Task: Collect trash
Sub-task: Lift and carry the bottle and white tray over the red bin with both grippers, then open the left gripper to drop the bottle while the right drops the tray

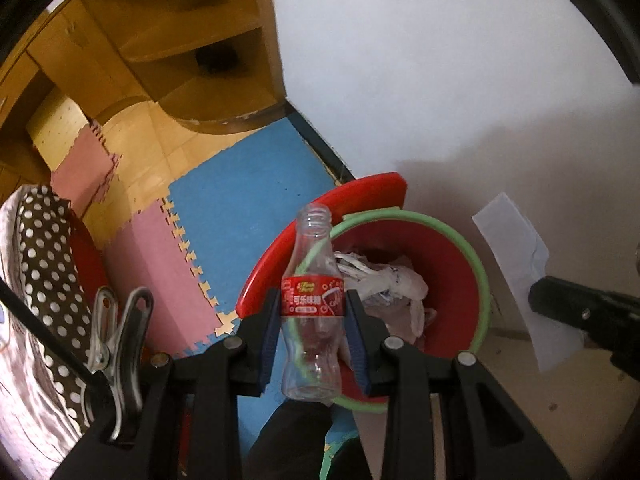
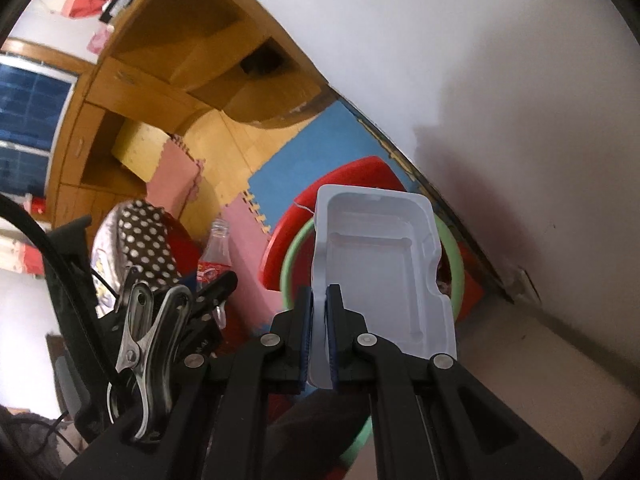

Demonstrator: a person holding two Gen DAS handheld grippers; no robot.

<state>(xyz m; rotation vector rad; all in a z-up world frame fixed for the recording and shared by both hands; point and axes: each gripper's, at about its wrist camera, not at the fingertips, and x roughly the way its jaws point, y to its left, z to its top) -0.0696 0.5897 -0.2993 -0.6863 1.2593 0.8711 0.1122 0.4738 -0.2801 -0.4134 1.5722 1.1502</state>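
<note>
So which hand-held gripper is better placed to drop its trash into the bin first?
Probably left: its hand-held gripper holds the plastic bottle partly over the red trash bin; the right's white tray looks similarly close.

Left gripper (image 1: 312, 320) clamped; right gripper (image 2: 319, 320) pinched, downward

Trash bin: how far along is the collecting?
Done: crumpled plastic wrappers already lie in the red bin. In hand: the left tongs grip an empty bottle, the right tongs pinch a white plastic tray, both near the bin. Left: dropping both in.
</note>
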